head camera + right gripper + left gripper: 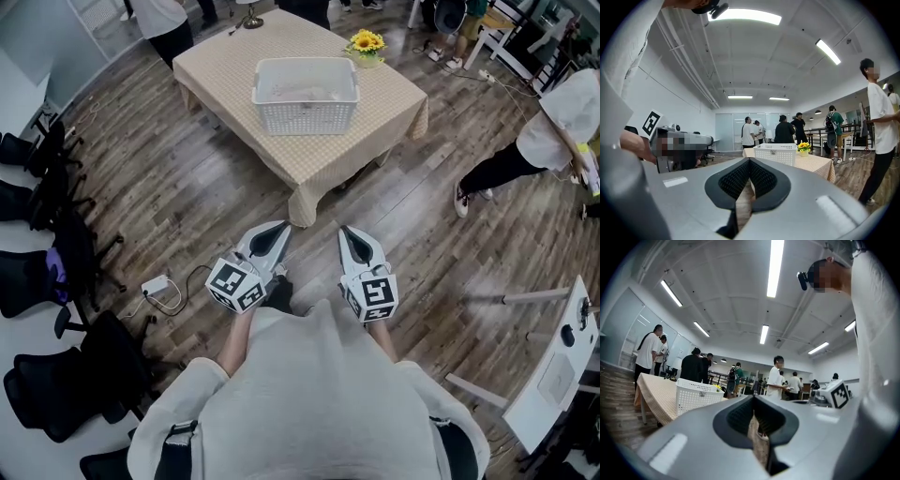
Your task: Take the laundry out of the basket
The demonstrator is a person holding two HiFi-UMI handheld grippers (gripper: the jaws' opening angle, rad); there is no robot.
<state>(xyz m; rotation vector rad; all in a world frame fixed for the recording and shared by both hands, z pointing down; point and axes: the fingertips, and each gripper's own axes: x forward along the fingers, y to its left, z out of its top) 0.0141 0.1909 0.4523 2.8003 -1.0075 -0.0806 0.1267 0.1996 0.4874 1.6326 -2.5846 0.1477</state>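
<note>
Right now you are well short of the work. The white perforated plastic laundry basket [305, 117] sits at the upper centre of the head view, on the worktop draped in a beige checked cloth [234, 66]. Your left tool [279, 228] and right tool [347, 232] hang at the lower centre, over the wooden plank floor [187, 197]. Both have their jaws pressed together with nothing between them, and each gripper view shows the same.

Close the distance first, and come square to the near edge of the worktop so that both tools can reach over the rim. Part the jaws before you dip in, not after. Something pale lies in the basket [302, 92], but from here you cannot tell how it is folded or piled, so look down into it before choosing a pinch point. Take a thick fold rather than a thin edge, I'd judge. Mind the small pot of yellow flowers [366, 42] at the upper right, just beside the basket.
</note>
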